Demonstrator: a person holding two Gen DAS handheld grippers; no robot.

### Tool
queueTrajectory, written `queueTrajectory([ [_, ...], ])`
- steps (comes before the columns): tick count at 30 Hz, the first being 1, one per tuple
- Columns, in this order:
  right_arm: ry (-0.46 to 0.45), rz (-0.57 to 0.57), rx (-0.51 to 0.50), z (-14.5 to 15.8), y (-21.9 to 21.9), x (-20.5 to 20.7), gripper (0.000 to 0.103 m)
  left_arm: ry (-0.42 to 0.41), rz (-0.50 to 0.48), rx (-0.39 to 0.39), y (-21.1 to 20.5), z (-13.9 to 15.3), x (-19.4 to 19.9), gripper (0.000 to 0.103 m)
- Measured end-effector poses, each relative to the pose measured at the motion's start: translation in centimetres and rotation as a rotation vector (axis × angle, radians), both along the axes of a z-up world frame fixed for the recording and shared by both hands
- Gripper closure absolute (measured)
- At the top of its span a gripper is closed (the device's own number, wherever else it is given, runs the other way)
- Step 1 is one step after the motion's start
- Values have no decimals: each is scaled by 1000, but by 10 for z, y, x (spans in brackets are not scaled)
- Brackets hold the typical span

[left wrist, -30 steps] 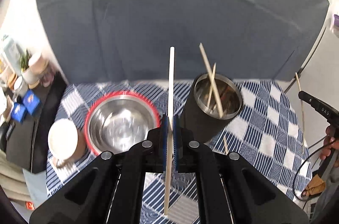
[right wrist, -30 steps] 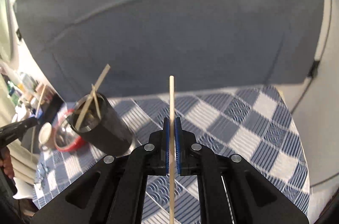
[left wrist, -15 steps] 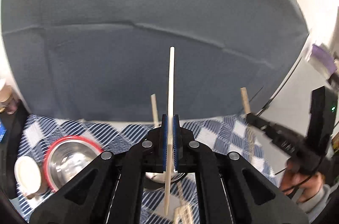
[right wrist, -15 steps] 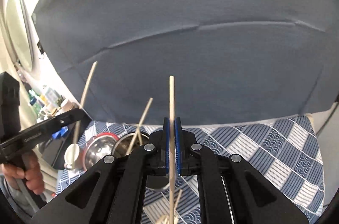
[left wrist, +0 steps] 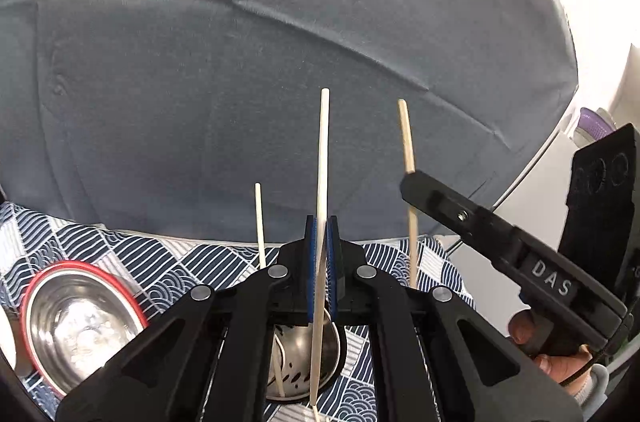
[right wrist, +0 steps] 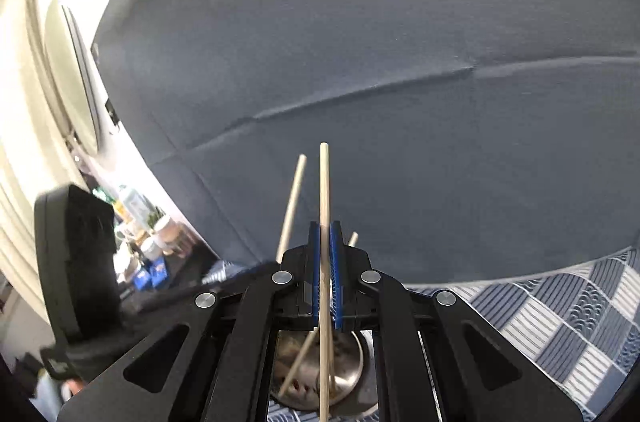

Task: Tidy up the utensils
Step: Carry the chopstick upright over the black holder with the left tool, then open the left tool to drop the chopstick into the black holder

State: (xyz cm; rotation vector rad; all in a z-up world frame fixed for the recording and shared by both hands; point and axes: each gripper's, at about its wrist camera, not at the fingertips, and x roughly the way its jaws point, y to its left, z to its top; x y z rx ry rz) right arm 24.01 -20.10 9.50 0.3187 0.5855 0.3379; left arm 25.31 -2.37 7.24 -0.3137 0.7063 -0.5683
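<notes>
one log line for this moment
left gripper: shut on chopstick | right gripper: shut on chopstick | both over holder

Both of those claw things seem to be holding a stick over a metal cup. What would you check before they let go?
1. Left gripper clamped on its chopstick: ok.
2. Right gripper clamped on its chopstick: ok.
3. Left chopstick's lower end over the metal holder: ok.
4. Right chopstick's lower end over the holder's mouth: ok.
5. Room among the chopsticks already standing in the holder: cannot tell.
6. Steel bowl well aside of the drop: ok.
</notes>
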Motion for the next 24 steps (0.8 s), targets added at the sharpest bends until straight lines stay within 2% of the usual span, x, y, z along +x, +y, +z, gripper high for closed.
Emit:
queueTrajectory([
  [9,-43,7,79,-24,7,19,98,23,10,-59,6,-29,16,98],
  [14,-23,-14,97,-45,10,29,98,32,28,-44,9,-51,21,98],
  [19,-8,-25,63,-66,13,28,98,35,57,-6,14,-73,21,98],
  [22,-10,-20,45,-79,16,23,98,21,49,-10,17,-76,16,97],
  [24,-6,-14,32,-85,18,20,98,-4,35,22,16,-76,13,97],
])
